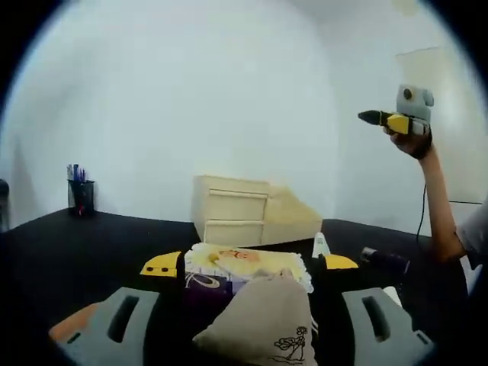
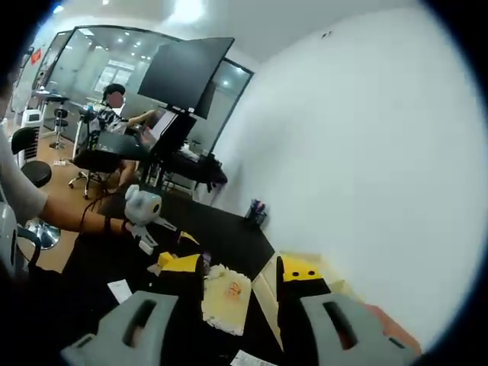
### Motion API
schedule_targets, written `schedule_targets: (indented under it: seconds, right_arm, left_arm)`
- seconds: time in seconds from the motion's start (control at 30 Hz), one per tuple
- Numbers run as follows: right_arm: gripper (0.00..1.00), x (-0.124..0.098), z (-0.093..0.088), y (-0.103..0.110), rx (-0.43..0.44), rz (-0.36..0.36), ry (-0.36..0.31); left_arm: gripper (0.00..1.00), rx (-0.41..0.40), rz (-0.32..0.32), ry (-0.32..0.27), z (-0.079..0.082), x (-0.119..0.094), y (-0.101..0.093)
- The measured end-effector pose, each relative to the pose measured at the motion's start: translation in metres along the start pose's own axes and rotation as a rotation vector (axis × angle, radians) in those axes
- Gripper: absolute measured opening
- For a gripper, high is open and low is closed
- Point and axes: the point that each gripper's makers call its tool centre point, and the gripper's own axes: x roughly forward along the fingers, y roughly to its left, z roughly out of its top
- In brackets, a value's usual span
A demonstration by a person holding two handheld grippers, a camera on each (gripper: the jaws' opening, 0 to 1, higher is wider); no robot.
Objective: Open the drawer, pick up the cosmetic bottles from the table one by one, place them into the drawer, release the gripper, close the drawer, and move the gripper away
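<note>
Two jaws of the left gripper (image 1: 248, 267) stood spread around a beige cloth pouch (image 1: 263, 320) and a yellow-patterned packet (image 1: 244, 263), whether pinching unclear. Beyond them the cream wooden drawer unit (image 1: 232, 210) sat shut. Right gripper (image 1: 377, 117) was raised far right, jaws spread in its view, empty. Task looked barely begun.

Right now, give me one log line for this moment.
cream wooden drawer unit: drawers shut | left gripper: open, low over table items | right gripper: raised, state unclear
</note>
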Motion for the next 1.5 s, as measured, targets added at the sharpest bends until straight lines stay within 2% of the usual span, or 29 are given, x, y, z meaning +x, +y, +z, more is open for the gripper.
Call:
schedule_targets:
  seconds: [0.23, 0.4, 0.5, 0.73, 0.97, 1.07, 1.17, 1.27, 1.37, 1.5]
  right_arm:
    - [0.34, 0.015, -0.011, 0.011, -0.010, 0.040, 0.043]
    - [0.33, 0.034, -0.023, 0.019, -0.022, 0.077, 0.095]
    - [0.33, 0.038, -0.026, 0.024, -0.026, 0.084, 0.106]
    - [0.33, 0.048, -0.032, 0.030, -0.026, 0.106, 0.128]
    - [0.34, 0.063, -0.049, 0.044, -0.024, 0.144, 0.170]
    - [0.33, 0.069, -0.057, 0.050, -0.027, 0.158, 0.191]
    - [0.33, 0.076, -0.065, 0.055, -0.030, 0.172, 0.212]
    - [0.33, 0.079, -0.070, 0.059, -0.036, 0.184, 0.224]
    - [0.33, 0.082, -0.072, 0.060, -0.037, 0.188, 0.226]
    - [0.33, 0.088, -0.076, 0.060, -0.035, 0.197, 0.230]
  left_arm:
    - [0.72, 0.040, -0.060, 0.054, -0.012, 0.004, -0.017]
    - [0.73, 0.043, -0.066, 0.076, -0.016, 0.002, -0.020]
    - [0.73, 0.036, -0.075, 0.087, -0.018, 0.001, -0.022]
    - [0.74, 0.048, -0.085, 0.156, -0.032, 0.002, -0.026]
    - [0.72, 0.072, -0.093, 0.190, -0.033, -0.001, -0.028]
    - [0.71, 0.097, -0.067, 0.190, -0.031, -0.004, -0.023]
    - [0.70, 0.097, -0.029, 0.224, -0.040, -0.005, -0.014]
    - [0.69, 0.088, -0.045, 0.270, -0.051, -0.006, -0.016]
    - [0.69, 0.116, -0.046, 0.319, -0.063, -0.002, -0.014]
    - [0.66, 0.123, -0.034, 0.330, -0.065, -0.002, -0.011]
